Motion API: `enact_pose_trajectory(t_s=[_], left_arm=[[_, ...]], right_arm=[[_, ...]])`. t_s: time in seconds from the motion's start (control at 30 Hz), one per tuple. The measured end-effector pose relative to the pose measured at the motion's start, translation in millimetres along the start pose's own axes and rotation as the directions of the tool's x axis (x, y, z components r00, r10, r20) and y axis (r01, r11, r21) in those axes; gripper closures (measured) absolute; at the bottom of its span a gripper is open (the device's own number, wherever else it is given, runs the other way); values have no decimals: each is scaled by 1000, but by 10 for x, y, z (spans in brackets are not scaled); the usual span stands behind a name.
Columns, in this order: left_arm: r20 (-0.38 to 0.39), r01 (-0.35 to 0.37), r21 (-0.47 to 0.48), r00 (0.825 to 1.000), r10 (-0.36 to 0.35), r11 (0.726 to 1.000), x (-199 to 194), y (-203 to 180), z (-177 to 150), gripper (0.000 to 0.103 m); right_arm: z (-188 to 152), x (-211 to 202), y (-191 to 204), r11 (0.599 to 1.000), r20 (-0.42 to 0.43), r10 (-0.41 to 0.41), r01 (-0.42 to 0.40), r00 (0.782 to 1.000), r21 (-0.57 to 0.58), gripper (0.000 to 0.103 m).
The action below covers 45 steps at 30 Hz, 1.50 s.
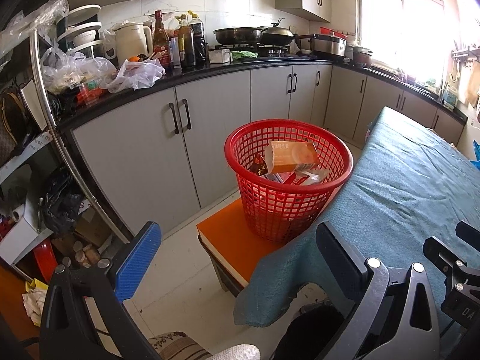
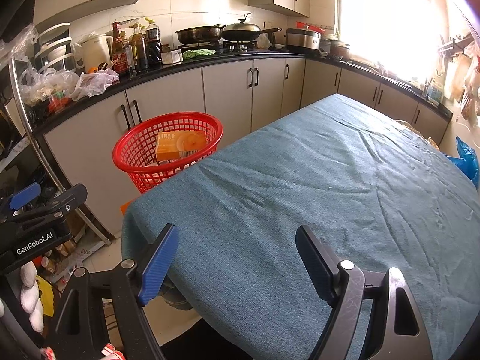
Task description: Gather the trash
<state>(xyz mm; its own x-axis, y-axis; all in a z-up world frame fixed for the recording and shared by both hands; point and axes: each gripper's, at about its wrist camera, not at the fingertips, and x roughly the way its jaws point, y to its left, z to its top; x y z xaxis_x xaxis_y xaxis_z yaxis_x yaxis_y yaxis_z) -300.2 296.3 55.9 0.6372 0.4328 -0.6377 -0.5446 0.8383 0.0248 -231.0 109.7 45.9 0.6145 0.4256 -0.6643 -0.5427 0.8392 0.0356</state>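
Nearest the lens in the left wrist view, the left claw (image 1: 237,258) stands with its jaws spread wide and nothing between them, one blue ribbed pad (image 1: 138,260) to the left and a dark finger to the right. It hangs over pale floor tiles and the drooping corner of a teal woven cloth (image 1: 405,186) that covers the counter. In the right wrist view the right claw (image 2: 237,265) is likewise spread wide and empty, poised above the near edge of the same teal cloth (image 2: 315,180), its blue ribbed pad (image 2: 159,265) just off the cloth's hanging corner.

The round red plastic lattice basket (image 1: 288,178) sits on a flat orange-topped stool (image 1: 228,243), touching the left edge of the cloth-covered counter. Inside it lies the trash: an orange and white cardboard box (image 1: 295,156) tilted on top, a small dark crumpled wrapper (image 1: 259,165) against the wall beside it, and red and white packets (image 1: 300,177) underneath. From the right wrist the red basket (image 2: 168,150) shows partly behind the cloth's edge, with the orange box (image 2: 181,145) inside.

Behind stand grey cabinet doors (image 1: 168,150) under a black kitchen worktop (image 1: 210,67) crowded with clear plastic bags (image 1: 90,72), a cream kettle (image 1: 133,42), dark sauce bottles (image 1: 180,42) and pans on a stove (image 1: 252,36).
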Motion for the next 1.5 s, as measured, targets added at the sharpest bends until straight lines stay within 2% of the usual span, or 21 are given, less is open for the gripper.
enact_pose_trajectory(t_s=[1.5], left_arm=[[-45,16,-14,999,-16,1000,120,32,-44,1]], right_arm=[[-20,115,85,1000,-37,28,-28,999,3,18]])
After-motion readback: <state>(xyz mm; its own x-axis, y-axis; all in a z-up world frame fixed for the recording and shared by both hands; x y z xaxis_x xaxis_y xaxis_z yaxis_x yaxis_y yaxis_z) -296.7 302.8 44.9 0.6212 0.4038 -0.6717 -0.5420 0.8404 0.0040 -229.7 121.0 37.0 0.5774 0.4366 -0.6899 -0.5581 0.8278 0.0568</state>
